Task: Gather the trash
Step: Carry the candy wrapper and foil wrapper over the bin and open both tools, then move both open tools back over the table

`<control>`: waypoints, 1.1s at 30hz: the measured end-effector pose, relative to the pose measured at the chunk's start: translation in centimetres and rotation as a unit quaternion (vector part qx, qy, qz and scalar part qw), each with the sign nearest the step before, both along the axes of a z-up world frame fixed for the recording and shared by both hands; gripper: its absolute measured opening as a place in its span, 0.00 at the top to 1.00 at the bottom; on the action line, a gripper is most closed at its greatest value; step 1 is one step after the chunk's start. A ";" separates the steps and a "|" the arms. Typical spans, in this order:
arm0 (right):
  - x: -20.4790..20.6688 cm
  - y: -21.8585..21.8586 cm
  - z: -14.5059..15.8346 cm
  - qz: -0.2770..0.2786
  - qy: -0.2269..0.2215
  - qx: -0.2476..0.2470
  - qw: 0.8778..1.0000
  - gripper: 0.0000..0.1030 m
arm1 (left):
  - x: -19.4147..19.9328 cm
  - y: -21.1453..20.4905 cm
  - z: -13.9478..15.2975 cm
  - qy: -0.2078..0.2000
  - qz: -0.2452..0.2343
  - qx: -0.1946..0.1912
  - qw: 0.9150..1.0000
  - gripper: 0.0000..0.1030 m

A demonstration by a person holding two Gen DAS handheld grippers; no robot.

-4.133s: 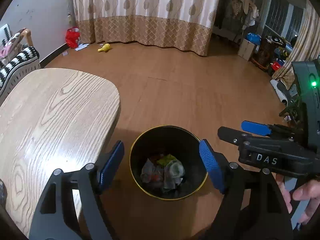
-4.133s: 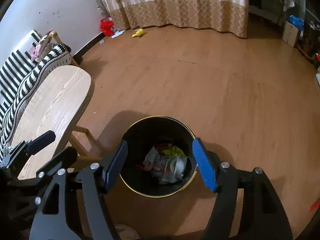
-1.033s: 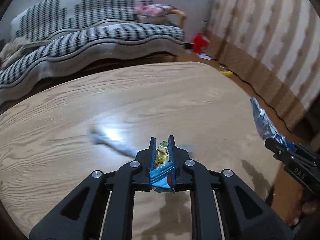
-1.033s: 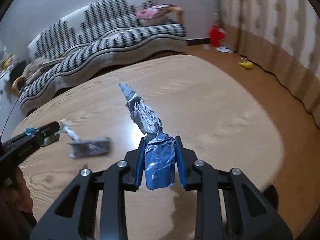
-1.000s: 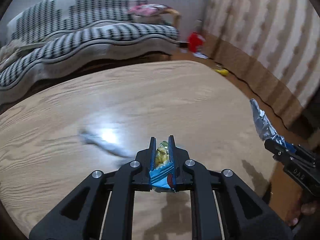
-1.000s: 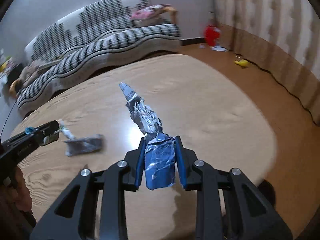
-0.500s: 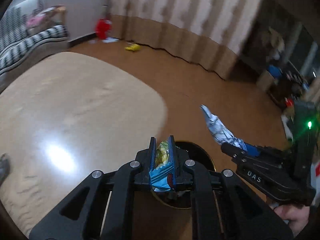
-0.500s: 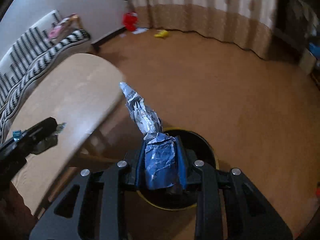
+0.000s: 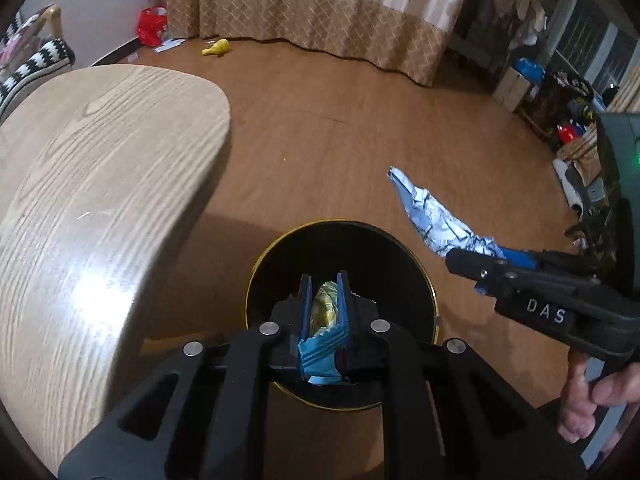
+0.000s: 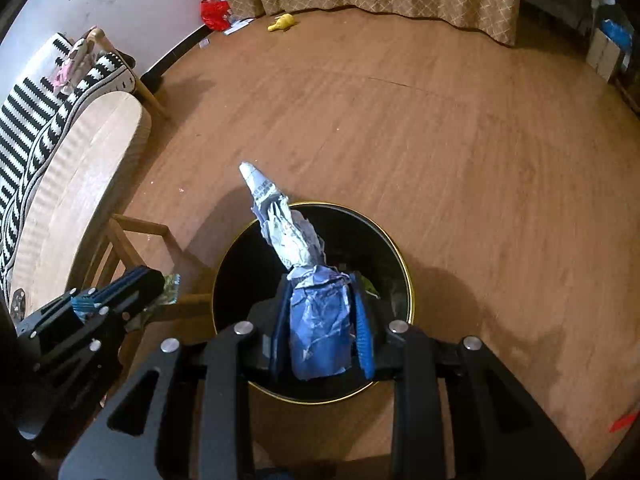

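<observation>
Left wrist view: the left hand-held gripper (image 9: 323, 304) pinches a wrapper (image 9: 325, 332) above the bin (image 9: 420, 276) — its length runs along the fingers, beside the counter (image 9: 92, 184).

Right wrist view: the right hand-held gripper (image 10: 320, 322) clamps a crumpled bag (image 10: 304, 276) over the bin — tip pointing forward-left.

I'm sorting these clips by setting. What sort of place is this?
Most likely a home living room: a striped sofa beside a wooden table, long patterned curtains down to a wood floor, and a black bin.
</observation>
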State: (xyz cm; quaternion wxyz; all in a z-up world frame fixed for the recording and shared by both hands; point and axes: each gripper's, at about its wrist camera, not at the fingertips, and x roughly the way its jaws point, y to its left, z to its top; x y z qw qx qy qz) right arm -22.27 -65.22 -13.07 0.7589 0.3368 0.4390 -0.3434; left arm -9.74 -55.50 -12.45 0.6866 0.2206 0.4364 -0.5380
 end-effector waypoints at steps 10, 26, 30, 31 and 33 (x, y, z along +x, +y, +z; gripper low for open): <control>-0.8 0.5 0.3 0.004 -0.005 -0.004 1.000 0.72 | -0.3 0.2 -0.1 0.007 -0.016 0.004 1.000 0.88; -1.1 0.5 1.5 -0.024 -0.038 -0.025 0.999 0.38 | 0.5 2.5 2.9 0.006 0.009 -0.022 1.000 0.19; -0.2 1.6 2.6 -0.016 -0.057 -0.042 0.997 0.37 | 2.3 6.5 7.4 0.005 0.044 -0.064 0.997 0.12; 0.3 2.0 2.9 -0.010 -0.058 -0.045 0.997 0.37 | 2.9 7.9 8.4 -0.003 0.055 -0.073 0.996 0.11; 1.9 3.4 3.8 0.012 -0.066 -0.052 0.996 0.37 | 4.4 10.4 10.0 -0.019 0.078 -0.086 0.993 0.10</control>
